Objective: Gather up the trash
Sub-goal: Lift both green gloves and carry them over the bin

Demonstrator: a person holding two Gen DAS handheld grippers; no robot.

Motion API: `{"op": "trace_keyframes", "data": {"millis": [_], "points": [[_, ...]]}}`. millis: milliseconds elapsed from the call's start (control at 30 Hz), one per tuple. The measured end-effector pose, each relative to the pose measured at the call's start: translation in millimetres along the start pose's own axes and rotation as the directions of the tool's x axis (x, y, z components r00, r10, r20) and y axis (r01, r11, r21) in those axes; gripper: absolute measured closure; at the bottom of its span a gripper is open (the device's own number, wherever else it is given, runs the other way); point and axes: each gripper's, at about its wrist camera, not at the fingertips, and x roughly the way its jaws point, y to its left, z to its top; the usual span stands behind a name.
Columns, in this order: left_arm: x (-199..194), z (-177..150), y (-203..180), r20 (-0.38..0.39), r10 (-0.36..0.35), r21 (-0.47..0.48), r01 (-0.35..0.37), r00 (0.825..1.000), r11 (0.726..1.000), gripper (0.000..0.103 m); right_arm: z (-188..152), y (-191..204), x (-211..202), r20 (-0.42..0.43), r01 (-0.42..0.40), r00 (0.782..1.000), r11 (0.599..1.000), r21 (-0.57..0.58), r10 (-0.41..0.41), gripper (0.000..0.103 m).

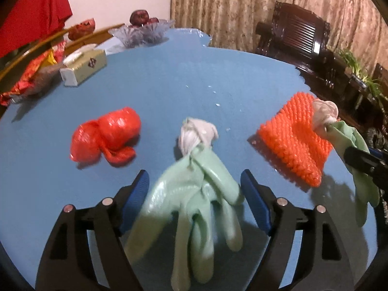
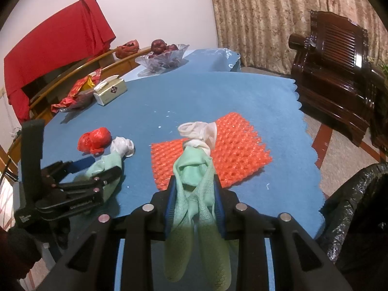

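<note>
Green rubber is seen in both claws' views. One pale green glove (image 1: 194, 194) lies on the blue-covered counter (image 1: 181, 72) between the pads of the left claw (image 1: 195, 200), whose jaws are spread wide with a gap on each side of the glove; it is released, not gripped. Its white cuff (image 1: 197, 132) points away from the claw. A second green glove (image 2: 194, 194) is clenched between the blue pads of the right claw (image 2: 194, 206), its fingers hanging below the jaws and its white cuff (image 2: 198, 133) resting over an orange mesh mat (image 2: 237, 152).

A crumpled red bag (image 1: 104, 138) lies near the first glove, on its left in the left wrist view. A tissue box (image 1: 83, 66) is placed toward the far left; a dark emblem is carried on its side, but no writing can be read. Small white print on the left claw's body is too blurred to read.

The counter's scalloped cloth edge (image 2: 310, 133) runs just beyond the mat. A black-lined bin (image 2: 351, 206) stands beside the near right corner. Bare blue cloth is left between the mat, the bag and the box.
</note>
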Motion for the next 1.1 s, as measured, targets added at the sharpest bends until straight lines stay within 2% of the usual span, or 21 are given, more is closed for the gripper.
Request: {"op": "trace_keyframes", "data": {"millis": [67,167,267,533,800,1100], "points": [[5,-3,1,-0.036,-0.018,-0.016,0.017,0.999,1.0,0.034,1,0,-1,0.002,0.0,1.0,1.0,-0.001,0.0,0.075],[3,-6,2,-0.034,-0.047,-0.031,0.046,0.998,0.998,0.066,1,1,-3,0.006,-0.002,1.0,1.0,-0.001,0.002,0.075],[0,-7,1,-0.024,-0.062,-0.038,0.061,0.998,0.997,0.077,1,0,-6,0.011,0.0,1.0,1.0,0.003,0.0,0.075],[-30,0,-17,0.056,-0.082,-0.026,0.084,0.995,0.996,0.083,6,-4,-25,0.042,0.007,0.999,1.0,0.015,-0.007,0.075],[-54,13,-41,0.1,-0.101,0.01,0.1,0.99,0.995,0.083,12,-8,-49,0.084,0.017,0.996,0.999,0.028,-0.02,0.075],[-79,18,-74,0.136,-0.14,0.058,0.133,0.981,0.989,0.083,9,-26,-81,0.113,0.071,0.991,0.996,0.053,-0.076,0.075]]}}
